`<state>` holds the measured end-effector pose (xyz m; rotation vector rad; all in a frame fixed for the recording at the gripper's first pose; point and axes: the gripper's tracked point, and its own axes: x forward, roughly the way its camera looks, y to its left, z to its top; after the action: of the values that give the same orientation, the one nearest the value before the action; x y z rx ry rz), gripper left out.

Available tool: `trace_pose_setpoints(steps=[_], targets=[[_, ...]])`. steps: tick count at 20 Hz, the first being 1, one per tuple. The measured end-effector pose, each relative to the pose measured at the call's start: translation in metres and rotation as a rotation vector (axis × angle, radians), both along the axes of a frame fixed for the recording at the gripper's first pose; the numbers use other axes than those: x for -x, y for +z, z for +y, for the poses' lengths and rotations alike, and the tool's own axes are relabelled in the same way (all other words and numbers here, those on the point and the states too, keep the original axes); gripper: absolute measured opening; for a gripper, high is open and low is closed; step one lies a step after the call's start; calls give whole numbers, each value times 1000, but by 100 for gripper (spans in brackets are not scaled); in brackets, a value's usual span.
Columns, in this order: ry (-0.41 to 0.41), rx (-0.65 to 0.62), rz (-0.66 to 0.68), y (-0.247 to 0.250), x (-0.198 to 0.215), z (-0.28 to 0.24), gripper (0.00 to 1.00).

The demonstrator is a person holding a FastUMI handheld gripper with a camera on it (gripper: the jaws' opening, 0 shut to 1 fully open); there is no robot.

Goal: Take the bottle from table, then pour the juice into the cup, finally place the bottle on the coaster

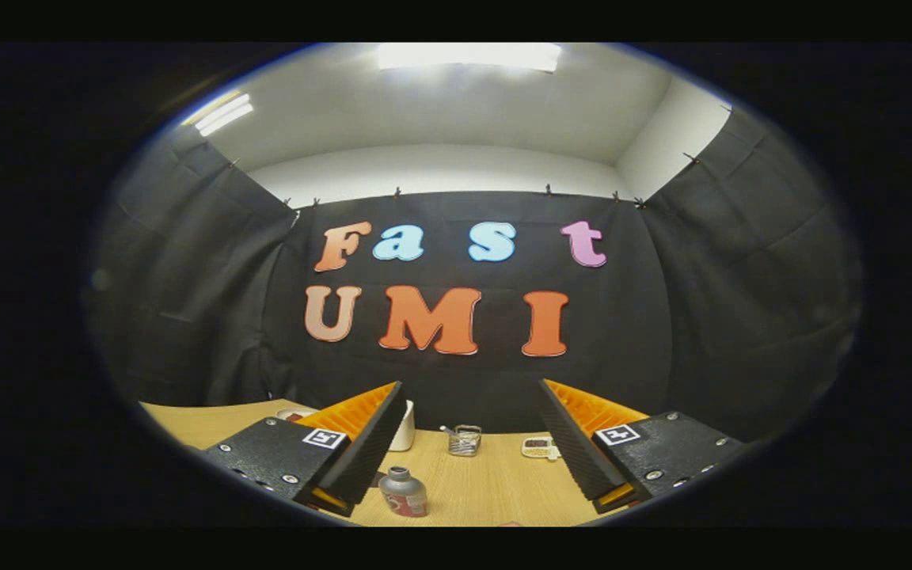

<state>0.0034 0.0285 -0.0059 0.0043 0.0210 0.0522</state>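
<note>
A small bottle (403, 492) with a grey cap and a red label stands upright on the wooden table (488, 483), close to the inner side of the left finger. My gripper (468, 443) hangs open above the table, its two fingers spread wide with nothing between them. A white cup (403, 427) stands farther back, partly hidden behind the left finger. Beyond the fingers, near the middle of the table, sits a small glass container (464, 440) with something sticking out of it.
A small flat dish (540, 447) with dark contents lies by the right finger, at the back of the table. Another round object (291, 413) peeks out behind the left finger. Black cloth walls close the booth behind and at both sides.
</note>
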Motion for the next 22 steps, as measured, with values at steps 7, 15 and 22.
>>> trace_pose_setpoints(steps=[7, 15, 22], targets=[[13, -9, 41, -23, -5, 6, 99], [39, -27, 103, -66, -8, 14, 98], [104, -19, 201, -132, -3, 46, 99]])
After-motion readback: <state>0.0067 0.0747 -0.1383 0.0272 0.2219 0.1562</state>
